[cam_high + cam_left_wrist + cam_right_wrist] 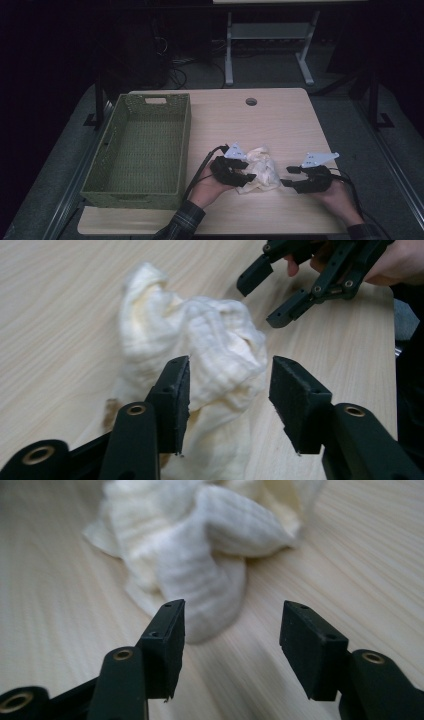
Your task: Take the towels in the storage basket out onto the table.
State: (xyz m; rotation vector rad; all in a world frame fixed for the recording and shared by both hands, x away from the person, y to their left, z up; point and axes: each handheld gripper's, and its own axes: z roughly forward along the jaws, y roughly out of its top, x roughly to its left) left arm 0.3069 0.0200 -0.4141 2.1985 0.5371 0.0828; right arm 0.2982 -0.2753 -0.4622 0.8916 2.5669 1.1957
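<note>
- Both grippers sit near the tabletop's front edge: left gripper [243, 176] spread wide with a fold of the crumpled cloth [262, 167] between its jaws, unpinched; right gripper [290, 176] spread, just short of it.
- Likely gathering the cloth: bite thick folds, low.
- Green basket [113, 145] lines the left edge; bare wood lies behind the cloth.

I see a table [280, 120] of pale wood-grain laminate, smooth with a soft sheen. On it lies a cream cloth [200, 345], a soft woven gauze with a fine ribbed, crinkled texture, matt all over. My left gripper [227, 400] and right gripper [230, 645] look like matt black plastic, their pads [295, 395] slightly grainy, with brass-coloured metal rings at the pivots. The olive-green basket [140, 145] has woven, rough-textured walls.
</note>
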